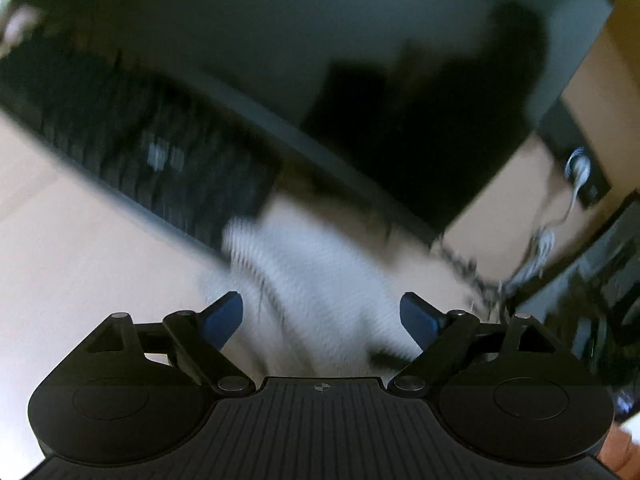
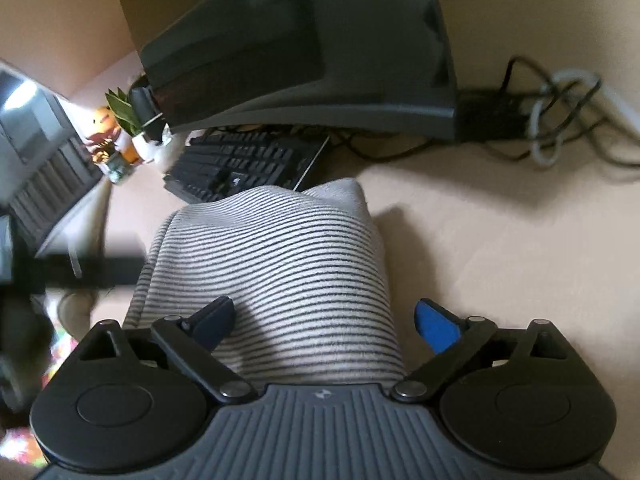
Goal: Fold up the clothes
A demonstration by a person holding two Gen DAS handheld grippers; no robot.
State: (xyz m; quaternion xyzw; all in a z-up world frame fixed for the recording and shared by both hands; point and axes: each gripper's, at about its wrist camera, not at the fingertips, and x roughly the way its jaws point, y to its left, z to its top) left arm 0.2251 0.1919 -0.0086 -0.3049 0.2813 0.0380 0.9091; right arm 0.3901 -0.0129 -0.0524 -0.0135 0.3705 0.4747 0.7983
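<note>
The whole left wrist view is smeared by motion. Ahead of the left claw [image 1: 321, 316], the striped garment [image 1: 320, 280] is a pale blur, its stripes barely legible and its near end hidden under the claw's body. The keyboard [image 1: 132, 152] beyond, to the left, shows no readable keys. The monitor [image 1: 360, 60] is cut off by the top edge. In the right wrist view, the garment's near edge [image 2: 272, 280] disappears beneath the right claw [image 2: 326, 324]. Far left of it, a dark blurred bar [image 2: 80, 270] crosses, unidentifiable, and the small ornaments [image 2: 116, 136] are too small to identify.
</note>
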